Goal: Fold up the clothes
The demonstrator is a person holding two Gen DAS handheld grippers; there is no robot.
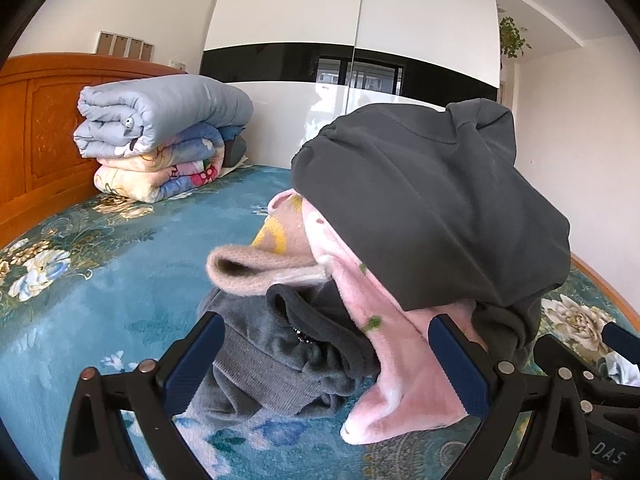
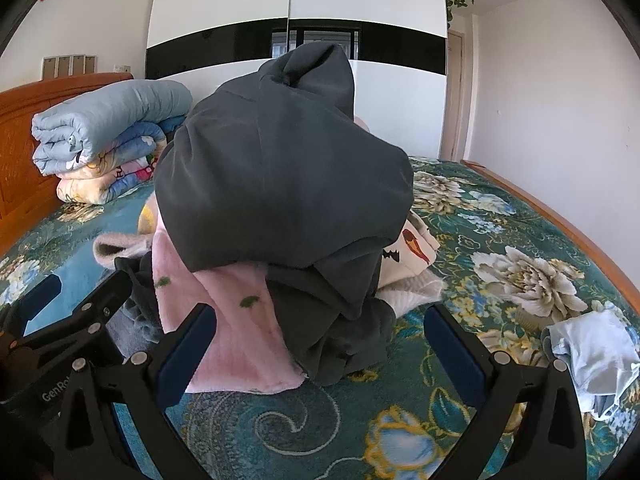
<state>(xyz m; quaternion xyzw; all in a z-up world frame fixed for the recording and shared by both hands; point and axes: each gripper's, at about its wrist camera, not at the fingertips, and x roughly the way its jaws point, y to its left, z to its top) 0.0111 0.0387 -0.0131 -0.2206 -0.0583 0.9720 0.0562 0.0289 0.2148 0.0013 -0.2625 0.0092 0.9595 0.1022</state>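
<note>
A heap of clothes lies on the bed. A dark grey garment (image 1: 420,200) tops it, also in the right wrist view (image 2: 280,176). Under it are a pink fleece piece (image 1: 396,372) (image 2: 228,328), a beige fuzzy piece (image 1: 248,272) and a grey ribbed garment (image 1: 260,372). My left gripper (image 1: 326,364) is open, its fingers on either side of the heap's near edge. My right gripper (image 2: 320,352) is open, its fingers on either side of the pink and dark grey cloth. Each gripper shows at the edge of the other's view.
The bed has a teal floral cover (image 2: 500,248). Folded quilts (image 1: 160,132) are stacked by the wooden headboard (image 1: 36,128). A light blue garment (image 2: 596,356) lies to the right. A white and black wardrobe (image 2: 300,40) stands behind; a wooden bed edge (image 2: 568,224) runs along the right.
</note>
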